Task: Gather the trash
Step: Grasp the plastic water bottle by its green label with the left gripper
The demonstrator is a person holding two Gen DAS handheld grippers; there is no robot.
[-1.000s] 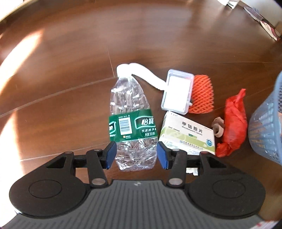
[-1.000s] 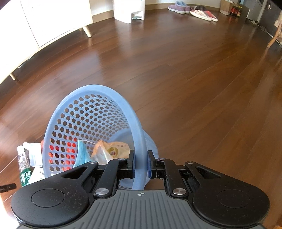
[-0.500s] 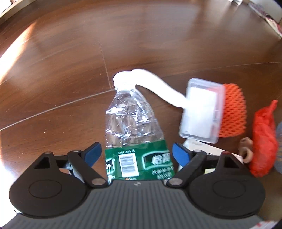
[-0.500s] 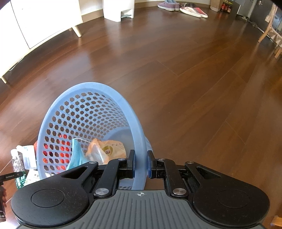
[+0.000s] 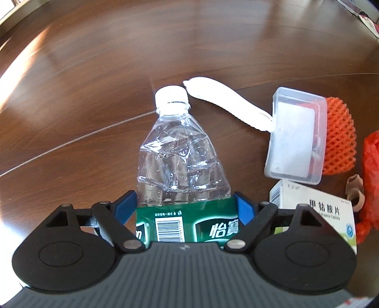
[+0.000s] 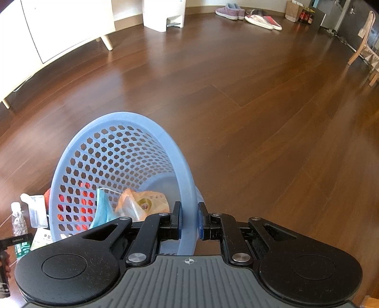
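Note:
A crumpled clear water bottle [image 5: 182,156] with a white cap and green label lies between the blue pads of my left gripper [image 5: 186,208], which is shut on its label. Beside it on the wooden floor lie a white strip [image 5: 225,101], a clear plastic box [image 5: 296,137], an orange foam net [image 5: 340,139], a medicine box [image 5: 317,208] and a red plastic bag [image 5: 370,170]. My right gripper [image 6: 188,221] is shut on the near rim of a tilted blue basket [image 6: 123,118]. Inside the basket are a blue mask [image 6: 103,208] and a snack wrapper [image 6: 144,201].
A white cabinet on legs [image 6: 59,30] and a white bin [image 6: 163,14] stand along the far wall. Slippers [image 6: 248,14] lie further back, and a wooden chair [image 6: 364,47] is at the right. Open wood floor lies beyond the basket.
My left gripper moved forward over the bottle and its pads closed in onto the label. The right gripper stayed shut on the basket rim, its view tipping slightly upward.

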